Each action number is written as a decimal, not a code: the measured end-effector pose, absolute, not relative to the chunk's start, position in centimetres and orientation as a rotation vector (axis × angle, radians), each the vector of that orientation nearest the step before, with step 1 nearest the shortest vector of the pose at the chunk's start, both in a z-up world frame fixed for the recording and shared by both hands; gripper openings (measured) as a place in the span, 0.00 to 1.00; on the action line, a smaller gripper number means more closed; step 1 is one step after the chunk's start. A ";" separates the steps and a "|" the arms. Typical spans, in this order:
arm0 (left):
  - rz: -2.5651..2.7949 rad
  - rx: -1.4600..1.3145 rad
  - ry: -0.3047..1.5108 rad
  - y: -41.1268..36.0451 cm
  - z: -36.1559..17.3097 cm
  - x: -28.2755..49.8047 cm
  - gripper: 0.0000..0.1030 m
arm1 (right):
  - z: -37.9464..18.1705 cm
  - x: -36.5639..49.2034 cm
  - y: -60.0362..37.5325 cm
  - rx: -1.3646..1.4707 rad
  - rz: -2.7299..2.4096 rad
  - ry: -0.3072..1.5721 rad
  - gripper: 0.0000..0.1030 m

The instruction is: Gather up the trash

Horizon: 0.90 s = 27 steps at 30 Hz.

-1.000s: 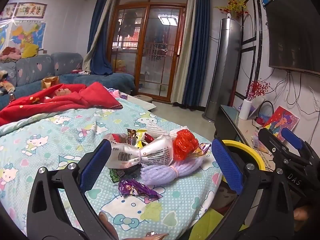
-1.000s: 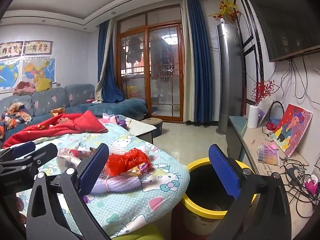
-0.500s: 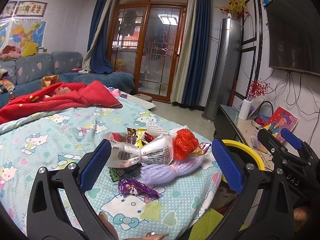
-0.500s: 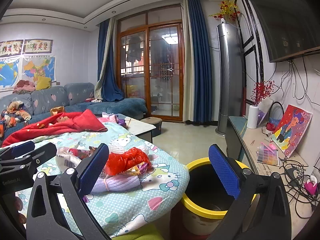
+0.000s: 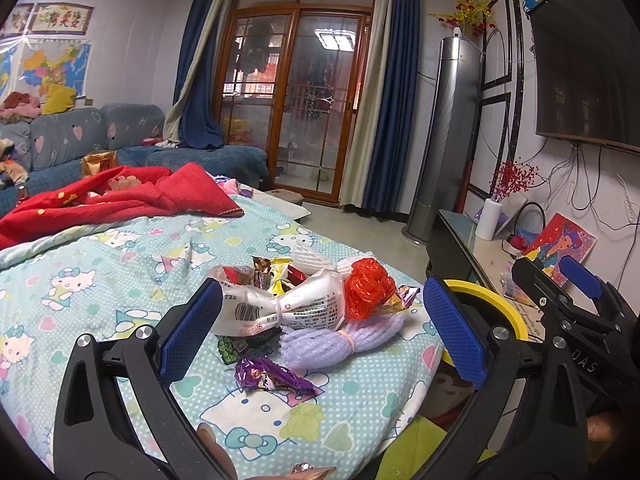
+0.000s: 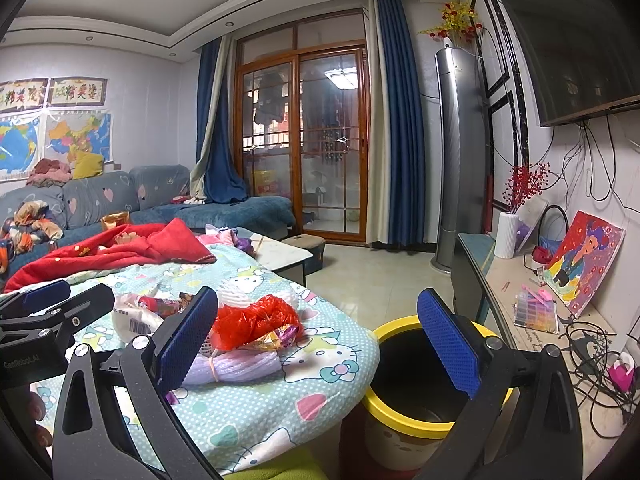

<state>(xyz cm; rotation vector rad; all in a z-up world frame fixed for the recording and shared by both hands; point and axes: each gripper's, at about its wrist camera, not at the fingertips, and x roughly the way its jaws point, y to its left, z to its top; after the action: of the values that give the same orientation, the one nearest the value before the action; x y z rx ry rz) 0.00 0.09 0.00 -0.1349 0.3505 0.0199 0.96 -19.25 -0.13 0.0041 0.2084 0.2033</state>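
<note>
On the bedspread, crumpled wrappers — red, purple, clear — both grippers gape.

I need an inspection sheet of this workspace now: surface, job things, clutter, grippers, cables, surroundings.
Surface: cartoon-print bedspread, wrinkled.
Job's things: trash pile near the bed edge; yellow-rimmed bin on the floor beside it, looks empty.
Clutter: red blanket further back.
Grippers: left hand-held gripper open, right hand-held gripper open, both holding nothing.
Cables: tangled wires on the side counter.
Surroundings: sofa, glass doors, wall TV.
</note>
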 end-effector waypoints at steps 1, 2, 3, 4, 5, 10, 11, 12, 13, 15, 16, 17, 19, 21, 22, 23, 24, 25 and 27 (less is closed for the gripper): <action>0.020 -0.135 0.350 0.1 0.0 0.0 0.90 | -0.1 0.9 -19.2 0.004 0.205 0.208 0.94; 0.019 -0.136 0.350 0.1 0.0 0.0 0.90 | -0.1 1.0 -19.2 0.003 0.207 0.210 0.94; 0.019 -0.135 0.350 0.1 0.0 0.0 0.90 | -0.2 1.2 -19.3 0.003 0.206 0.210 0.94; 0.020 -0.135 0.350 0.1 0.0 0.0 0.90 | -0.2 1.2 -19.3 0.004 0.207 0.210 0.94; 0.019 -0.135 0.350 0.1 0.0 0.0 0.90 | -0.2 1.2 -19.3 0.003 0.207 0.210 0.94; 0.019 -0.137 0.351 0.1 0.0 0.0 0.90 | -0.2 1.1 -19.2 0.005 0.204 0.210 0.94; 0.019 -0.137 0.351 0.1 0.0 0.0 0.90 | -0.1 1.4 -19.3 0.003 0.207 0.211 0.94; 0.019 -0.138 0.351 0.1 0.0 0.0 0.90 | -0.1 1.4 -19.2 0.002 0.207 0.211 0.94; 0.019 -0.138 0.352 0.1 0.0 0.0 0.90 | -0.1 1.4 -19.2 0.002 0.210 0.212 0.94; 0.022 -0.139 0.356 0.1 0.0 0.0 0.90 | -0.2 1.5 -19.2 0.000 0.219 0.212 0.94; 0.024 -0.141 0.358 -0.8 0.1 -0.4 0.90 | -0.2 1.4 -19.1 -0.001 0.223 0.211 0.94; 0.024 -0.143 0.359 -1.1 -0.3 0.3 0.90 | -0.2 1.5 -19.1 -0.001 0.227 0.210 0.94; 0.025 -0.143 0.360 -0.9 -0.3 0.2 0.90 | -0.2 1.5 -19.0 -0.005 0.235 0.207 0.94; 0.026 -0.145 0.361 -0.7 -0.3 0.0 0.90 | -0.2 1.4 -19.1 -0.005 0.244 0.207 0.94; 0.026 -0.147 0.362 -0.6 -0.4 0.1 0.90 | -0.2 1.3 -19.2 -0.005 0.247 0.206 0.94; 0.028 -0.149 0.364 -0.5 -0.5 0.1 0.90 | -0.2 1.4 -19.1 -0.007 0.253 0.208 0.94; 0.029 -0.157 0.368 -0.1 -0.5 0.0 0.90 | -0.2 1.3 -19.1 -0.007 0.256 0.208 0.94; 0.015 -0.168 0.362 0.2 -0.6 0.0 0.90 | -0.2 1.3 -19.1 -0.009 0.263 0.209 0.94; 0.019 -0.177 0.364 0.6 -0.6 -0.1 0.90 | -0.2 1.3 -18.9 -0.010 0.279 0.212 0.94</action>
<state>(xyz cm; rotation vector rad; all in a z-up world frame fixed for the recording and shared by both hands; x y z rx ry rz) -0.05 0.62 -0.60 -0.1773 0.3645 0.0191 1.29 -18.95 -0.16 -0.0104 0.2116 0.2786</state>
